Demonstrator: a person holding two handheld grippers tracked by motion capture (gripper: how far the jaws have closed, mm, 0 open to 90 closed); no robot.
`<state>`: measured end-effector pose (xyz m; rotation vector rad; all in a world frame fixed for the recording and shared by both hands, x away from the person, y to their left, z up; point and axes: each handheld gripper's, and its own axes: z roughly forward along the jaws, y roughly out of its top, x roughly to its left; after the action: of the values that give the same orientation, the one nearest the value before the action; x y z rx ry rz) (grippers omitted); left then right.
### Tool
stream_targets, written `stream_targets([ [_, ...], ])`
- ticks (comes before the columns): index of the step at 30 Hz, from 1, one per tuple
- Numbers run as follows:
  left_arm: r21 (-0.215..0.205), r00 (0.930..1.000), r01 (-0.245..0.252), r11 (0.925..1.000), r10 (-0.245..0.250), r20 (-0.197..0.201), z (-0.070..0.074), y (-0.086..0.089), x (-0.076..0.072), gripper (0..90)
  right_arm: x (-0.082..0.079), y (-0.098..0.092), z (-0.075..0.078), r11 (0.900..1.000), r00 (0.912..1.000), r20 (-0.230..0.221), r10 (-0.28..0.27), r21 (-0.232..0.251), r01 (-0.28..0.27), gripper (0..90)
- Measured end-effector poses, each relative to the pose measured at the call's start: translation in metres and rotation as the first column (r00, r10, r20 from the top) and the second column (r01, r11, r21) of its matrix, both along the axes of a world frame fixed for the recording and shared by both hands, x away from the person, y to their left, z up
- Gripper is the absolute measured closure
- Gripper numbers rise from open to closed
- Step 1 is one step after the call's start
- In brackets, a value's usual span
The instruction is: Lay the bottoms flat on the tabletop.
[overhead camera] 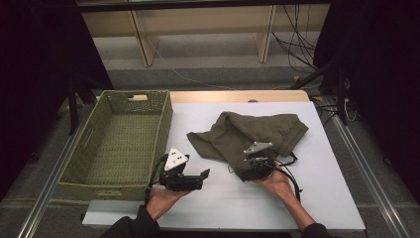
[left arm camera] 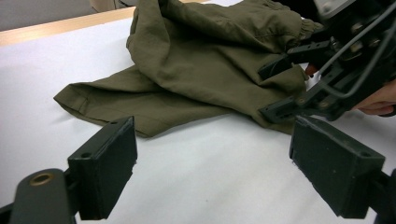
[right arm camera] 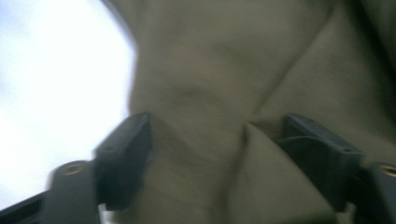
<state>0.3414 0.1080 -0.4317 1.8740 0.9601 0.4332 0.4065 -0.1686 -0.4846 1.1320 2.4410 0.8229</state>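
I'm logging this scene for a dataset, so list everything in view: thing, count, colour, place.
garment: one, olive green, crumpled on the table right of centre
basket: one, green woven, left side of the table
table: one, white top with a wooden far edge
cables: several, black, on the floor behind the table
left claw: one, black, open, near the basket's near right corner
right claw: one, black, open, jaws astride the garment's near edge

A lab: black curtains, loose cables, aluminium-railed table.
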Motion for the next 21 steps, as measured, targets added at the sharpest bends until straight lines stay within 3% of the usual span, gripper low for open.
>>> stream_targets([
  [6,0.001,1.0,-0.001,1.0,0.001,-0.003,-0.001,0.0,0.0,14.7,0.002,-0.009,0.003,0.999,0.9994,0.011,-0.033,0.022,0.033,63.8],
  [10,0.003,1.0,0.0,1.0,0.0,-0.002,-0.001,0.0,0.001,14.8,0.003,-0.014,0.006,0.999,0.9996,-0.003,-0.027,0.021,0.027,78.5],
  [15,-0.002,1.0,-0.005,1.0,0.005,-0.002,0.0,0.001,0.001,14.9,-0.006,-0.023,0.015,0.999,0.9996,-0.025,-0.01,0.032,0.011,86.3],
  [21,-0.005,0.9999,-0.011,0.9999,0.011,0.0,0.001,0.001,0.002,14.9,-0.034,-0.046,0.023,0.999,0.9977,-0.067,0.01,0.054,-0.006,87.4],
])
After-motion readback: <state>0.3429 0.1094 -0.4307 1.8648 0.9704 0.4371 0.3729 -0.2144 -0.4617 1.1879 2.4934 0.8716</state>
